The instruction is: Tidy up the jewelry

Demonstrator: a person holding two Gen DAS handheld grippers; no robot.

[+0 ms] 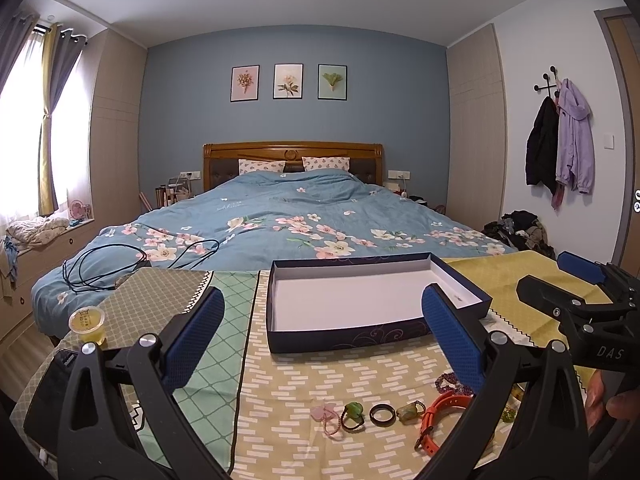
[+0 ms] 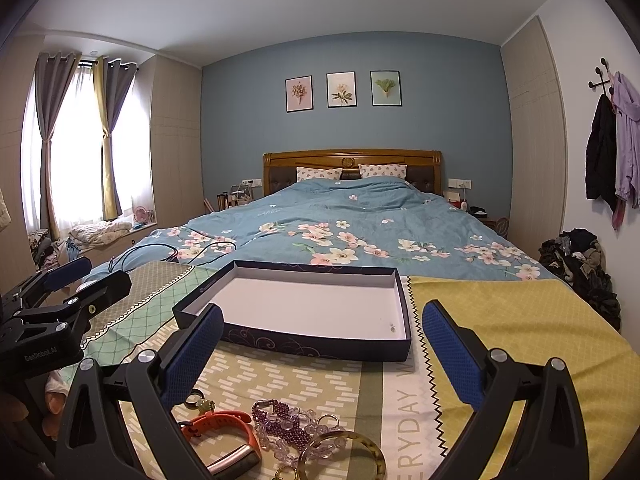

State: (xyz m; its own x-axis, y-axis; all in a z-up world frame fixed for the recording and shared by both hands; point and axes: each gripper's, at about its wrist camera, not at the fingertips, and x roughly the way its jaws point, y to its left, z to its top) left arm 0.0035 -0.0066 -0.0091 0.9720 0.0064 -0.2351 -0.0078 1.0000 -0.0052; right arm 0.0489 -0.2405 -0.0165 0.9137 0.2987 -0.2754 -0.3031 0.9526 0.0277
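Observation:
A shallow dark-blue box (image 1: 348, 338) with a white inside lies open on the cloth-covered table, with a tiny item near its right corner. My left gripper (image 1: 324, 336) hangs open just in front of it, holding nothing. Below it lie a pink ring (image 1: 326, 416), a green ring (image 1: 352, 412), a black ring (image 1: 382, 414), an orange band (image 1: 440, 412) and a purple bead bracelet (image 1: 452, 384). My right gripper (image 2: 322, 356) is open before the box (image 2: 320, 346), above the orange band (image 2: 224, 436), the bead bracelet (image 2: 280, 420) and an amber bangle (image 2: 344, 456).
A jelly cup (image 1: 87, 322) and a dark phone (image 1: 52, 392) sit at the table's left end. Behind the table is a bed (image 1: 300, 216) with a black cable (image 1: 120, 264) on it. A hand (image 1: 608, 400) holds the right gripper (image 1: 552, 276).

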